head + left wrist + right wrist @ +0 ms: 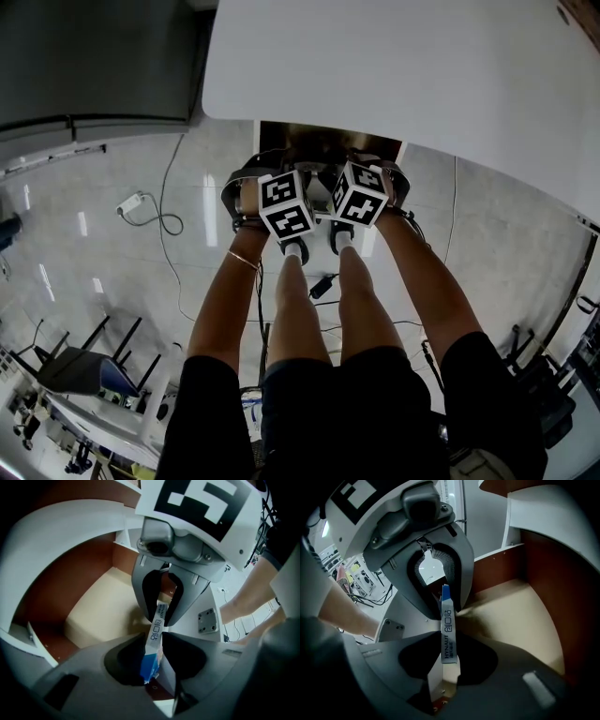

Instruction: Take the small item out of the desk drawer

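Two claws shared a single load. The left gripper (pixel 154 640) and the right gripper (pixel 448 639) faced each other over the open drawer (pixel 70 578), and each pinched one end of the plaster box (pixel 158 620), its pads pressed on the carton's broad faces. Neither claw stood spread or empty.

The double hold probably served to steady a thin, light carton, since a single pinch at one end would let it swing or twist. In the head view both hands were crowded into the narrow gap below the white desk top (pixel 403 66), which explains the steep downward reach.

The box hung inside the drawer's opening, apparently clear of the cream floor, though no view showed the gap beneath it.

Its long axis ran from claw to claw, across the person's front. The blue end pointed into the left claw, and the white end printed HYNAUT pointed into the right. Each camera saw the carton nearly end-on, standing on its narrow edge, not lying flat.
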Motion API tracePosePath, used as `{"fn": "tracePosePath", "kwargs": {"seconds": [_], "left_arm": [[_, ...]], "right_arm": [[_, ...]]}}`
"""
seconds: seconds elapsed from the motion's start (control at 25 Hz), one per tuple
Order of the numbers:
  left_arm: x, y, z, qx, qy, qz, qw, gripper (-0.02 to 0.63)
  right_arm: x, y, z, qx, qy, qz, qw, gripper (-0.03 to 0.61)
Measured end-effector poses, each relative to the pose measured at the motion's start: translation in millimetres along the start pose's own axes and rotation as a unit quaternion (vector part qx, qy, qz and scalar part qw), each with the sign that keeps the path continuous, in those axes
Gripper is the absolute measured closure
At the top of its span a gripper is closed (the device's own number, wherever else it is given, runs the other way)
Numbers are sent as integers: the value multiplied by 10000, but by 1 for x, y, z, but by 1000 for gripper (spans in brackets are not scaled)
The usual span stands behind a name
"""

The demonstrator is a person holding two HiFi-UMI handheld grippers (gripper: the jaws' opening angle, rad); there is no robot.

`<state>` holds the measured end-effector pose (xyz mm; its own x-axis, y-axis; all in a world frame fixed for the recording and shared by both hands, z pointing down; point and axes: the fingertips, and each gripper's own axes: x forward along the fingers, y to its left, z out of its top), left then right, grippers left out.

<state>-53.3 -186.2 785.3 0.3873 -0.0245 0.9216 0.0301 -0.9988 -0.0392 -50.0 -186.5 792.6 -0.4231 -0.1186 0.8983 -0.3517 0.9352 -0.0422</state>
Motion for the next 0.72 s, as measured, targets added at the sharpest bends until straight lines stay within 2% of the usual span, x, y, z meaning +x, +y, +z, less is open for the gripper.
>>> {"fn": "tracePosePath", "kwargs": {"seconds": [0.2,0.36,0.44,0.72], "left_arm": [[-16,-2,2,-120,-181,190,9996,504],[-33,-4,11,-279,-419,318,9982,551],[-43,-1,16,-305,-537,494,9969,614],[-79,8,31,-546,-814,818,9918,617]], "right_arm": [[-8,5,8,-81,22,-87,9999,471],[-18,6,11,129,-43,-172,9998,471],[-25,7,12,173,-65,-195,9996,471],[-54,10,21,423,-238,-288,9984,471]]}}
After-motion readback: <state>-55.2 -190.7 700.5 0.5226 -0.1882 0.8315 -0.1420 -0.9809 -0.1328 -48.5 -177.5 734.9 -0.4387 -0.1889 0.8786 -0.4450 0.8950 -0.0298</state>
